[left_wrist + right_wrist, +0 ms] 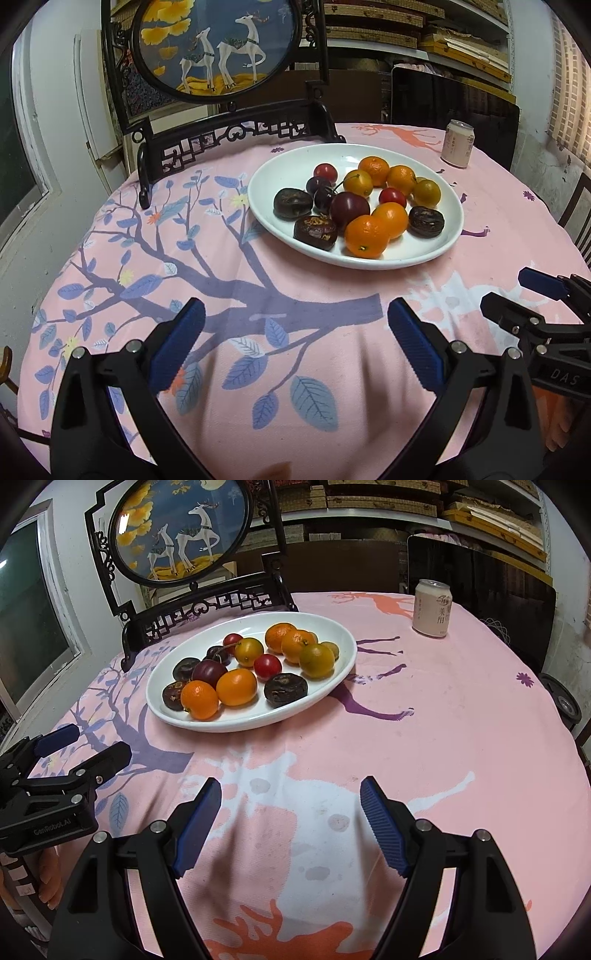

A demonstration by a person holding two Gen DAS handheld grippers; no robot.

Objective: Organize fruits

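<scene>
**Lighting / image quality**

Warm indoor light is coming from overhead, dimming toward the shelves. Glare is showing on the plate (448, 206) rim. Soft shadows are falling on the tablecloth (443, 720). Fisheye is bending edges, corners vignetting black. Centre is staying sharp.

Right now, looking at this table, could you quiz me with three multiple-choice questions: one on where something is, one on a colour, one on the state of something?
1. Where is the fruit?
A. All on the white plate
B. Scattered over the tablecloth
C. Inside the can

2. What is the main colour of the tablecloth?
A. Green
B. Pink
C. Grey

3. What is between the fingers of the left gripper and the right gripper?
A. An orange
B. The can
C. Nothing

Answers:
1 A, since every piece lies within the plate's rim.
2 B, pink with a blue branch and deer shapes printed on it.
3 C, both stand open with only cloth behind the gap.
</scene>
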